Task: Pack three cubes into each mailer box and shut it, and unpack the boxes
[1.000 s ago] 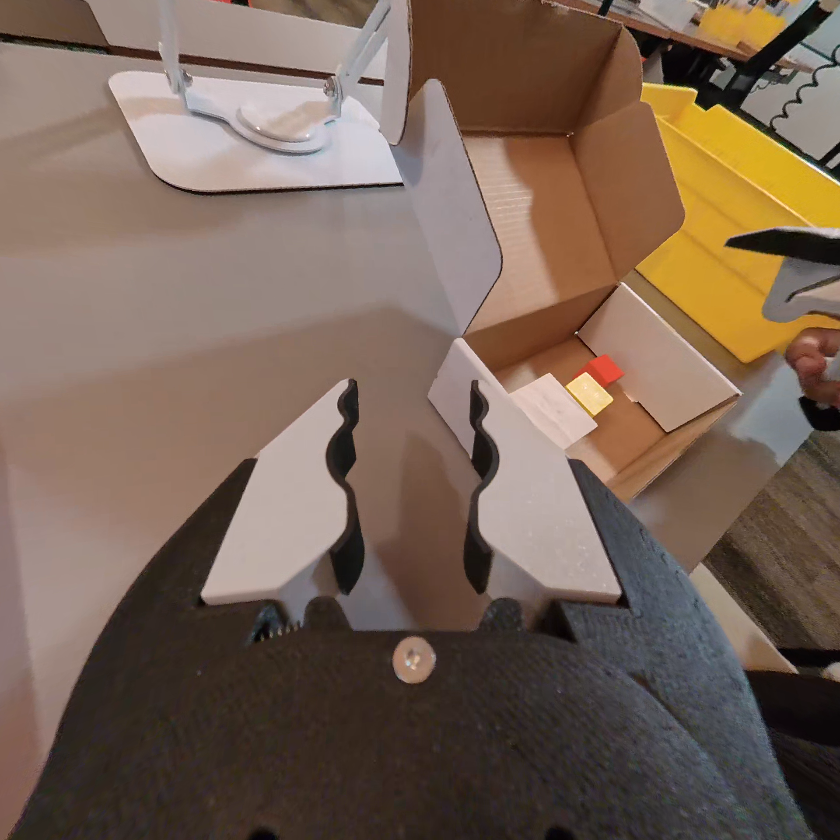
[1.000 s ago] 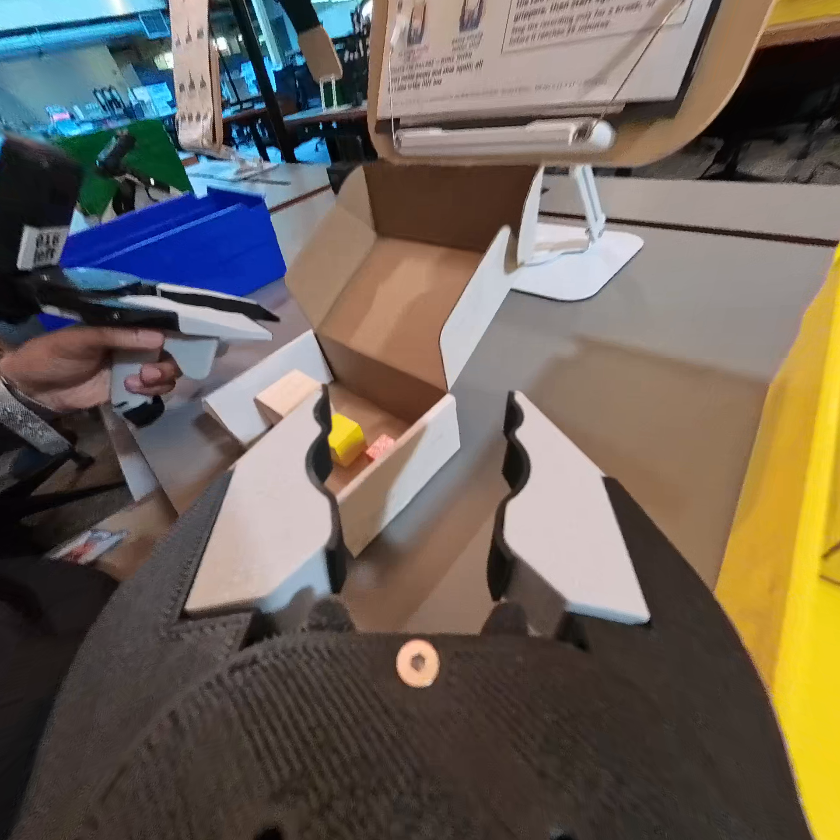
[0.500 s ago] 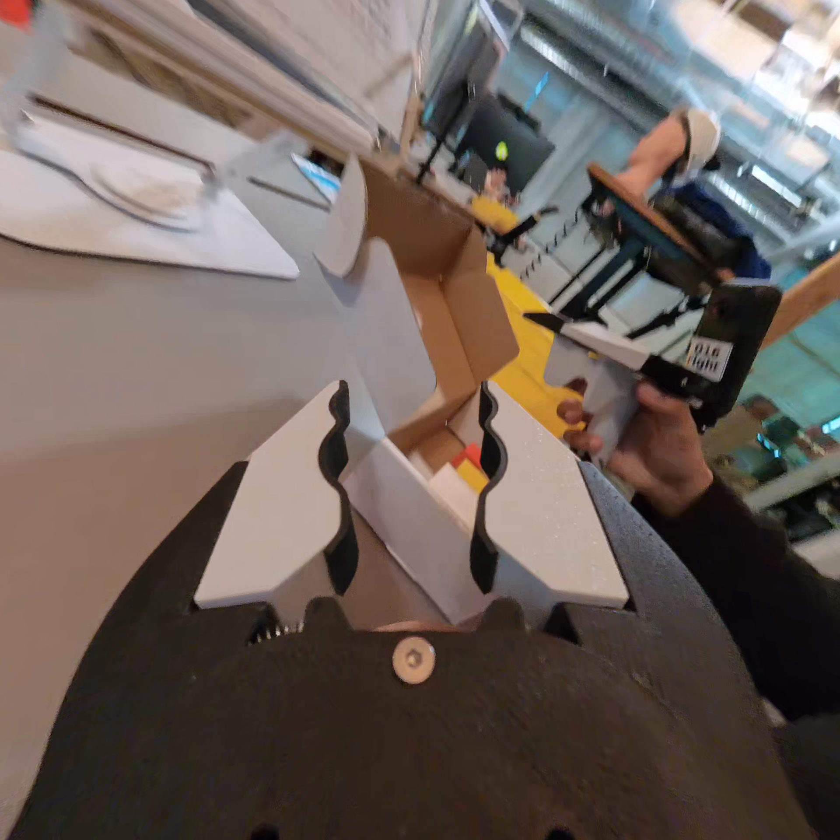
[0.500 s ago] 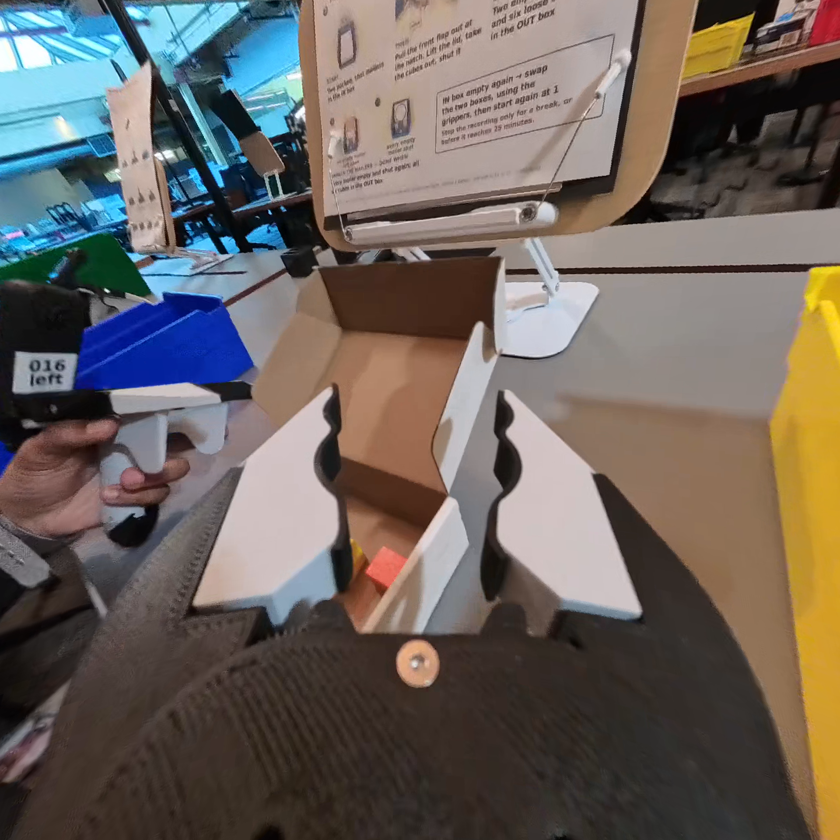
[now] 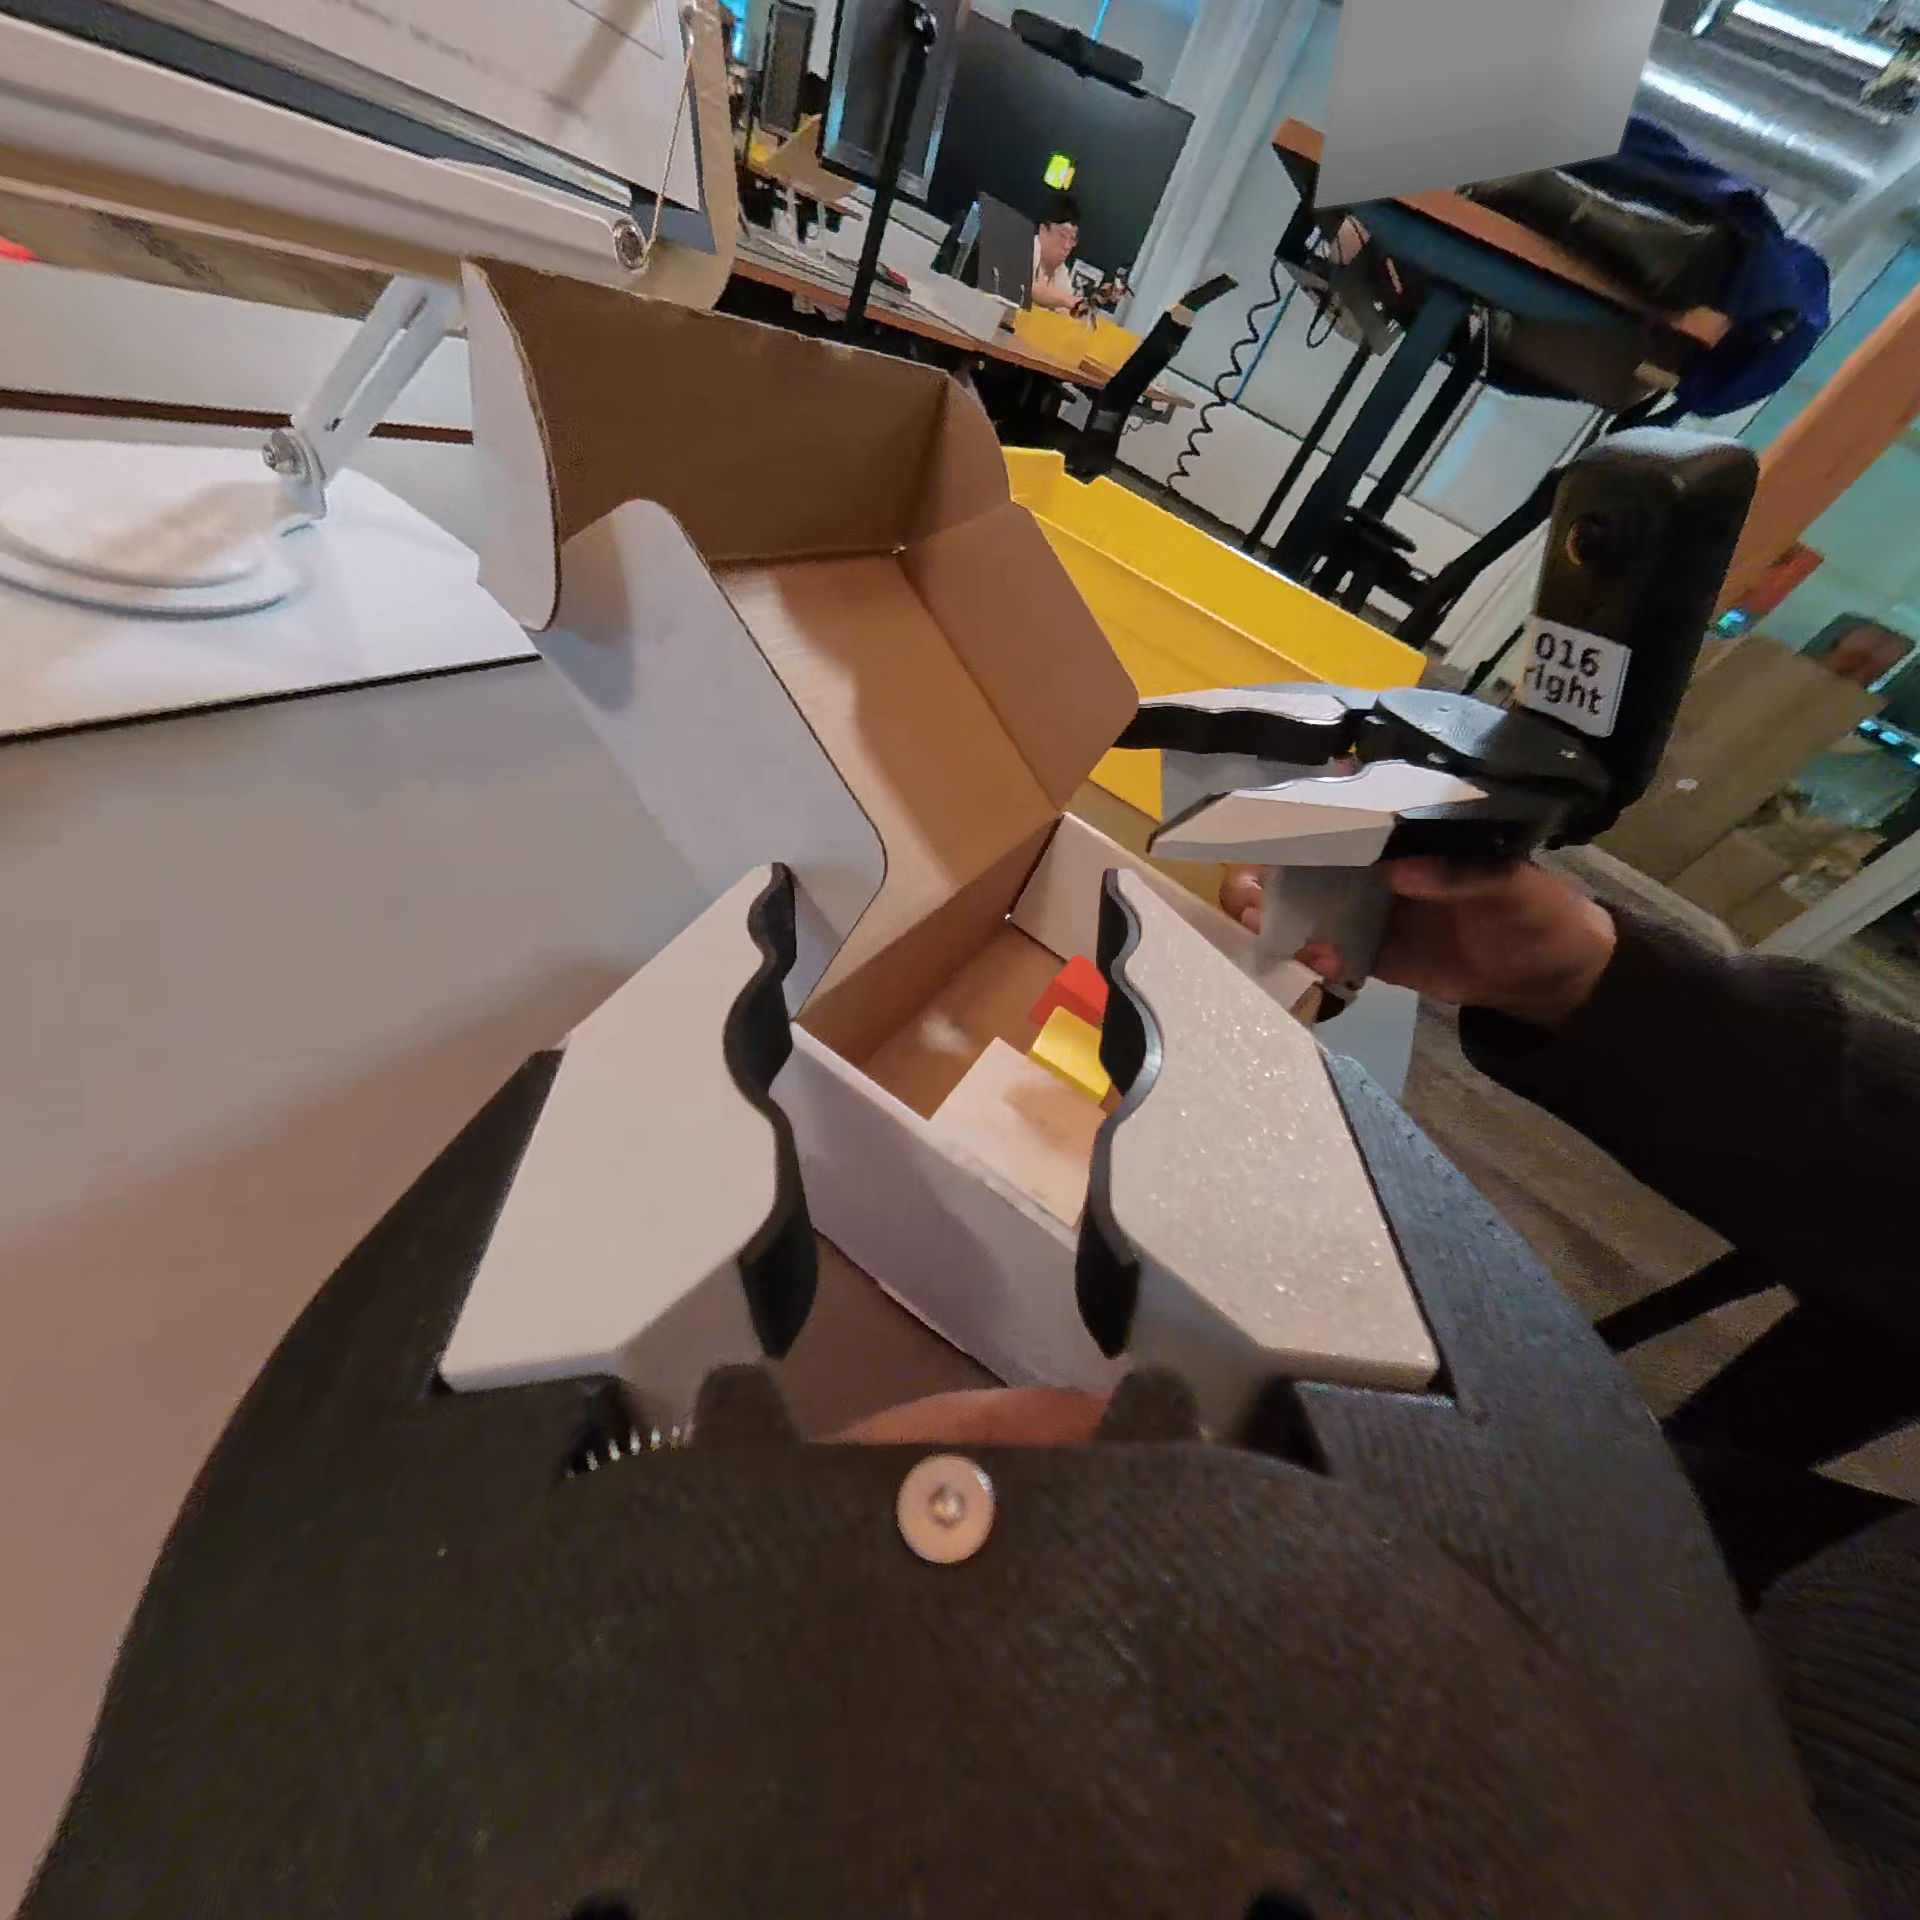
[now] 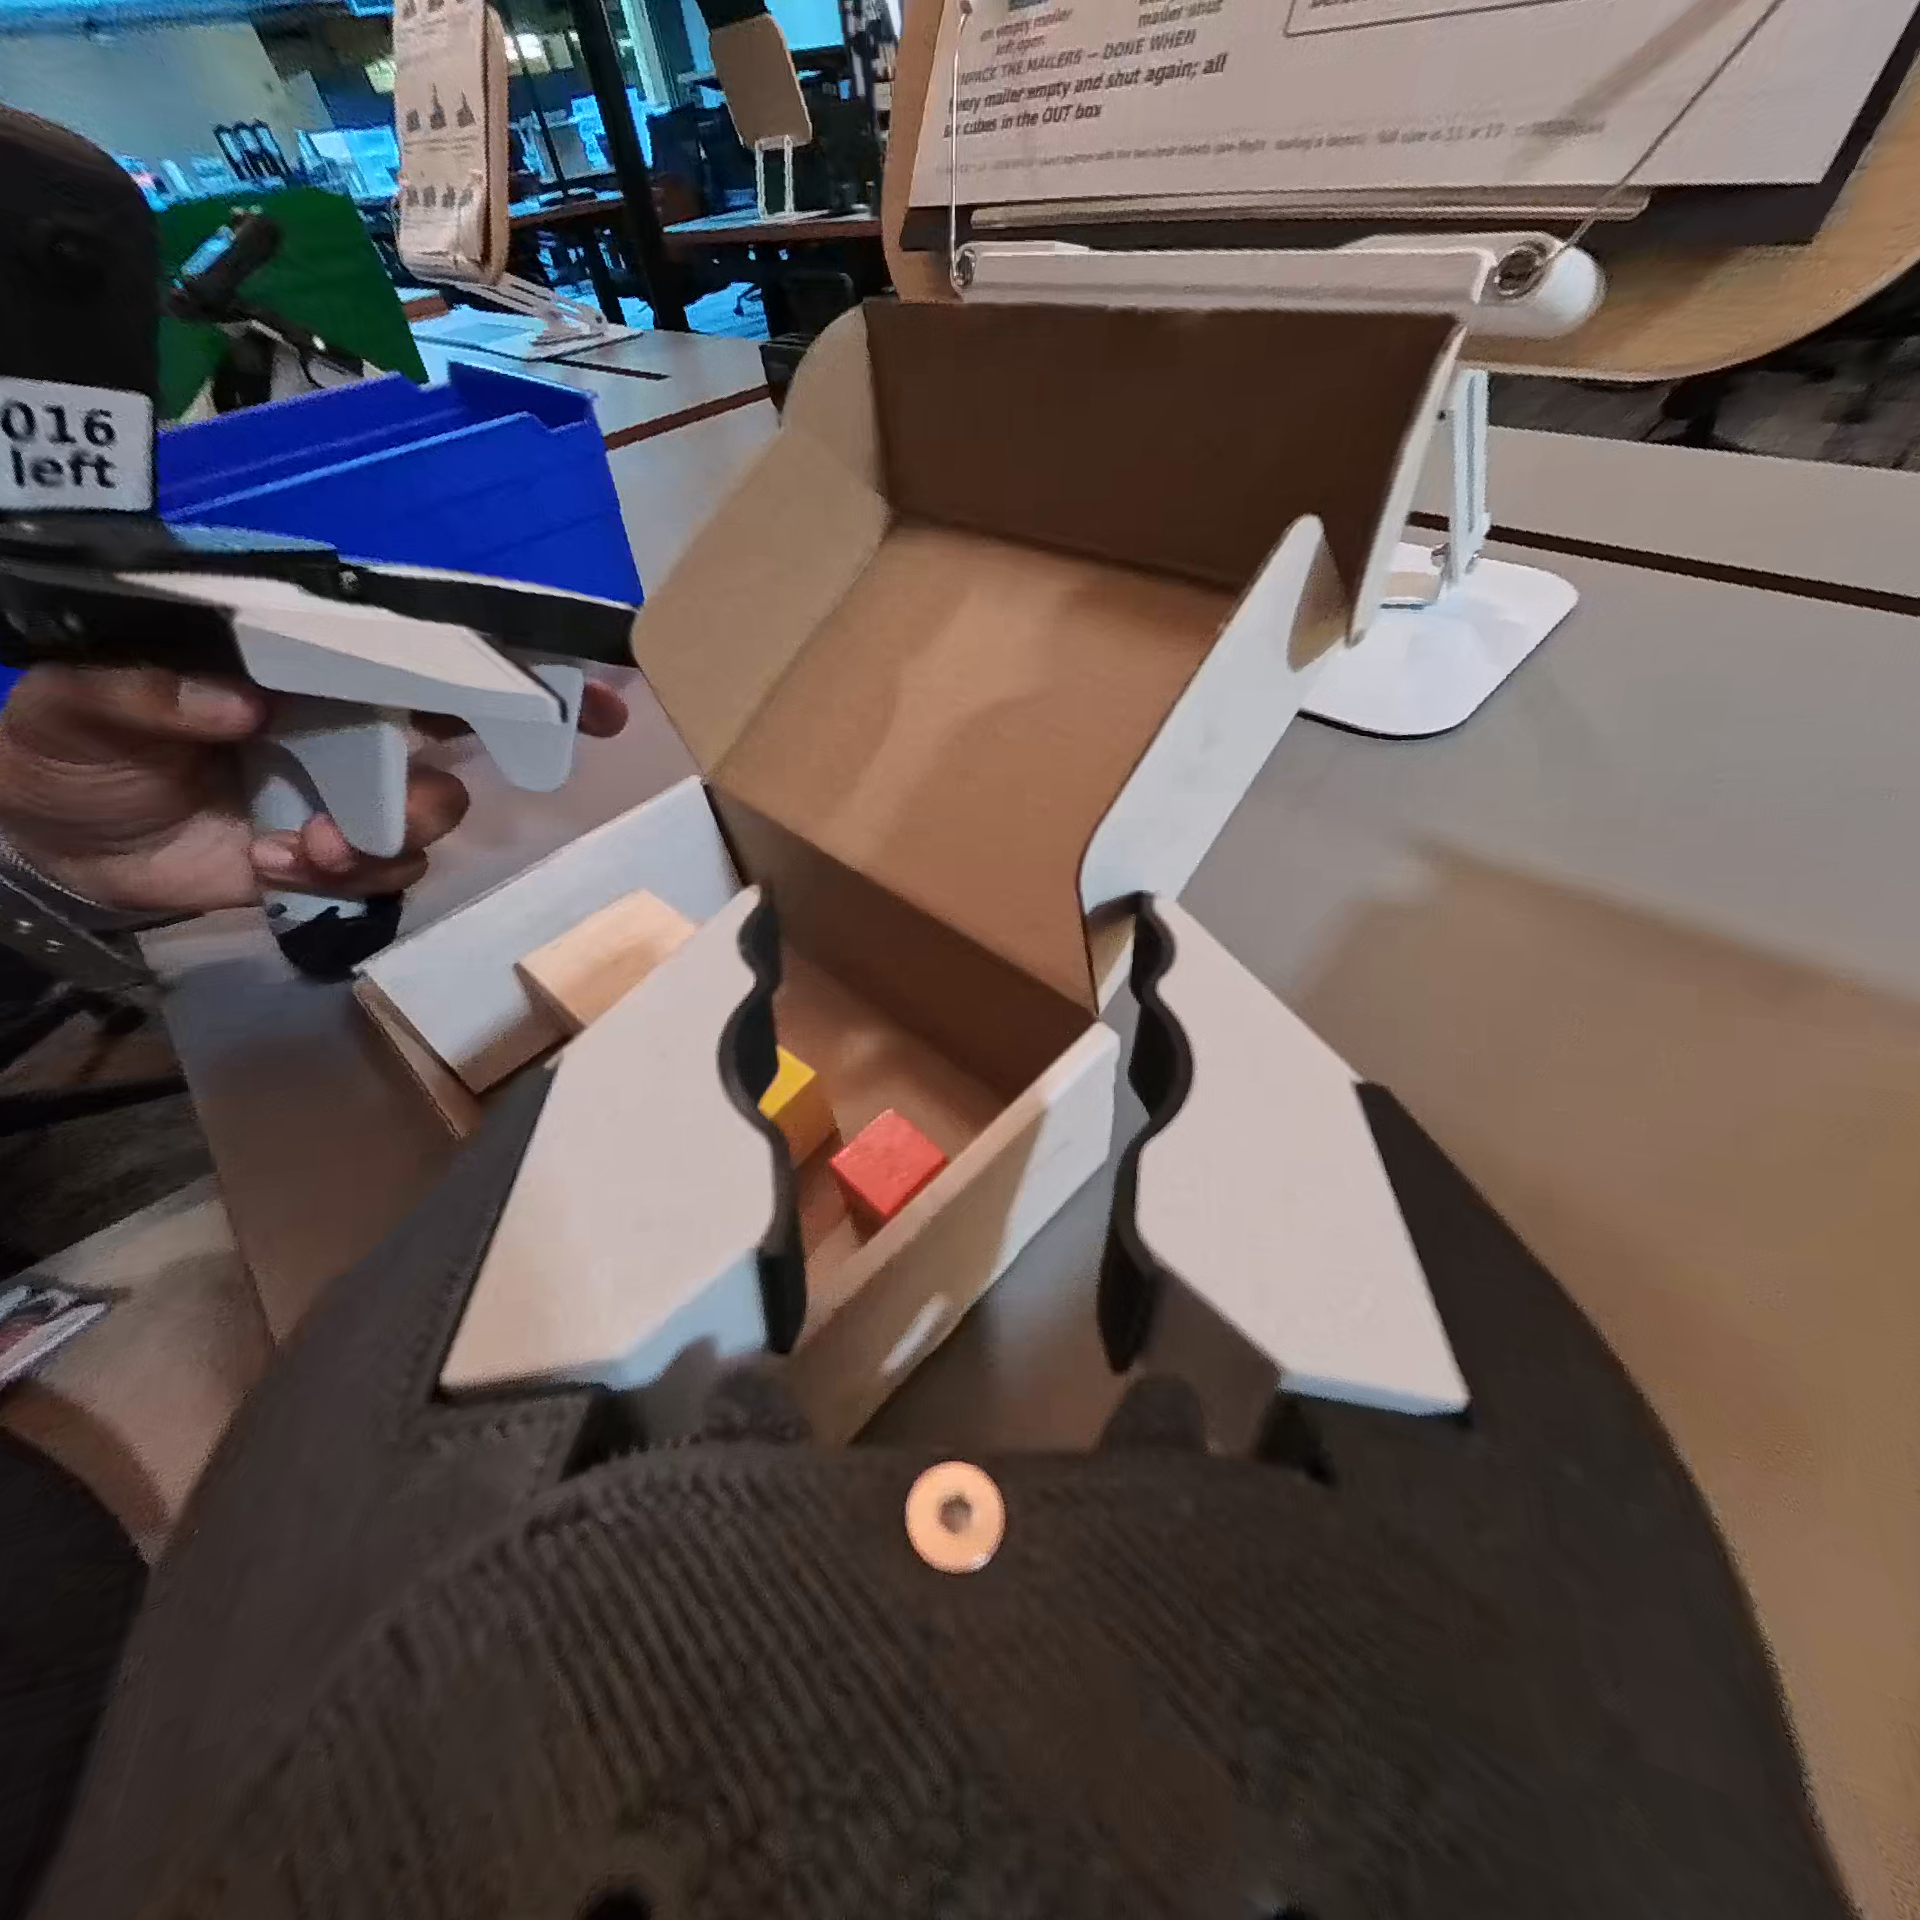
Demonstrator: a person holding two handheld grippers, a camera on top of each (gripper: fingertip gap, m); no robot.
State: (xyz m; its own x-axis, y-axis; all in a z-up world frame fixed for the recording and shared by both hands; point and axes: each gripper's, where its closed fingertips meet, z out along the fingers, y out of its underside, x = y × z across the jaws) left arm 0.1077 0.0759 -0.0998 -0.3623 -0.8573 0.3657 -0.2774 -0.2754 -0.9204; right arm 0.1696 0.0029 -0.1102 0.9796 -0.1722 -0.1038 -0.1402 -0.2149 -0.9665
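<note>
An open mailer box (image 5: 914, 1174) stands on the table with its lid raised. Inside lie a red cube (image 5: 1075, 987), a yellow cube (image 5: 1065, 1049) and a pale wooden cube (image 5: 1023, 1122). My left gripper (image 5: 940, 935) is open and empty, its fingers either side of the box's left wall. My right gripper (image 6: 951, 935) is open and empty, straddling the box's right wall (image 6: 1029, 1132). The right wrist view shows the red cube (image 6: 888, 1158), the yellow cube (image 6: 795, 1101) and the wooden cube (image 6: 603, 951). Each gripper shows in the other's view, the right one (image 5: 1247, 769) and the left one (image 6: 468, 665).
A yellow bin (image 5: 1195, 623) stands right of the box and a blue bin (image 6: 416, 488) left of it. An instruction board on a white stand (image 6: 1455, 644) is behind the box. The table's front edge is close to the box. The right tips stand about 6 centimetres off the yellow cube (image 6: 795, 1101).
Both grippers have closed in on the box from its two sides and now straddle its side walls. Both stayed open. The cubes and box have not moved.
</note>
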